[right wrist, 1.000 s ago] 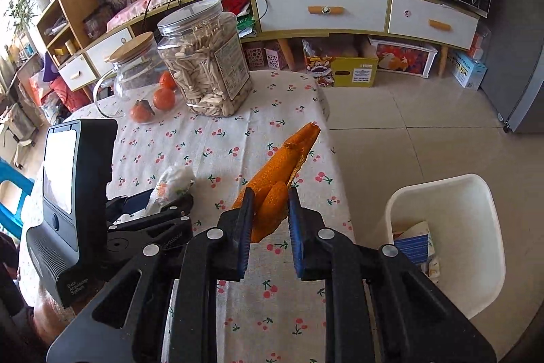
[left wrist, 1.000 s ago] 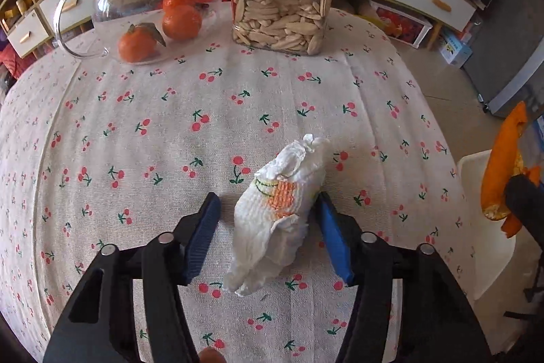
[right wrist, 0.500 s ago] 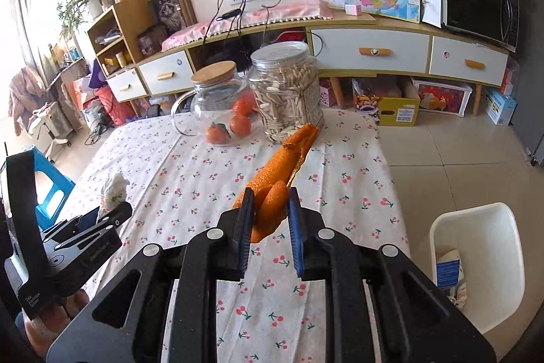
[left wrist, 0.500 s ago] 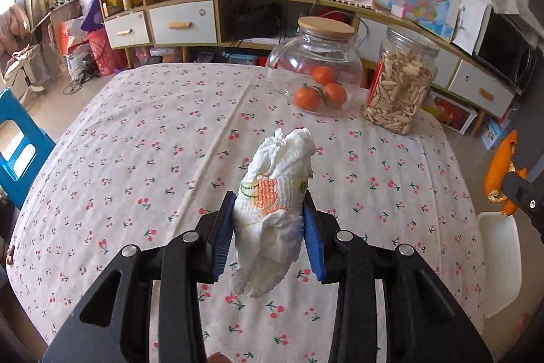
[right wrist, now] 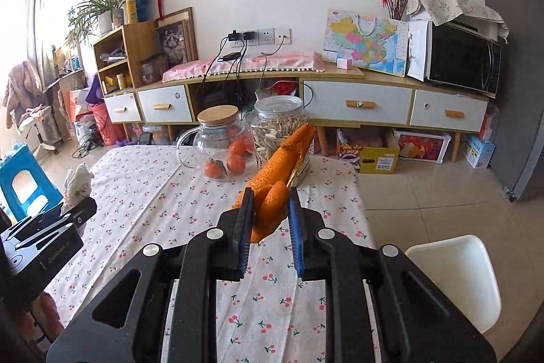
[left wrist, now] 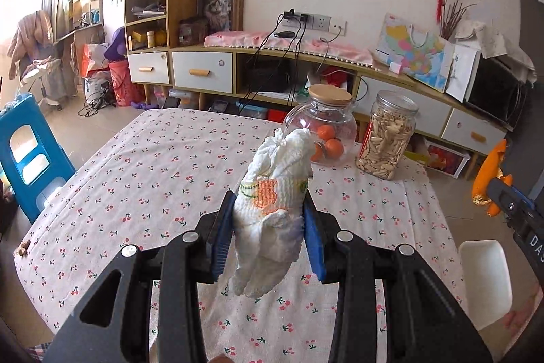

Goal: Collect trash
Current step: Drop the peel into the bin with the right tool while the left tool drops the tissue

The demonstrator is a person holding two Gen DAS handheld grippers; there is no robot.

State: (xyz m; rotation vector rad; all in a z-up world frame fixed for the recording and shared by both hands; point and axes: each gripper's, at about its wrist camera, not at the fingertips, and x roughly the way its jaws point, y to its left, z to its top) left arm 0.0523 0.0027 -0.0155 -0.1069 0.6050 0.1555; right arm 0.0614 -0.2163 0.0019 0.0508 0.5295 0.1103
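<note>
My left gripper [left wrist: 270,220] is shut on a crumpled white tissue [left wrist: 272,193] with an orange print and holds it high above the cherry-print tablecloth [left wrist: 153,172]. My right gripper [right wrist: 270,213] is shut on a long orange peel [right wrist: 282,172] and holds it above the table's right side. The white trash bin [right wrist: 455,274] stands on the floor right of the table; it also shows in the left wrist view [left wrist: 486,281]. The peel [left wrist: 489,172] shows at the right edge of the left wrist view. The tissue [right wrist: 78,182] shows at the left of the right wrist view.
A glass jar with oranges [left wrist: 326,131] and a clear jar of seeds [left wrist: 387,138] stand at the table's far edge. A blue stool [left wrist: 27,152] stands left of the table. A long sideboard [right wrist: 357,97] with a microwave [right wrist: 462,60] lines the back wall.
My left gripper closed on the tissue and lifted it well off the table. My right gripper rose with the peel still in it.
</note>
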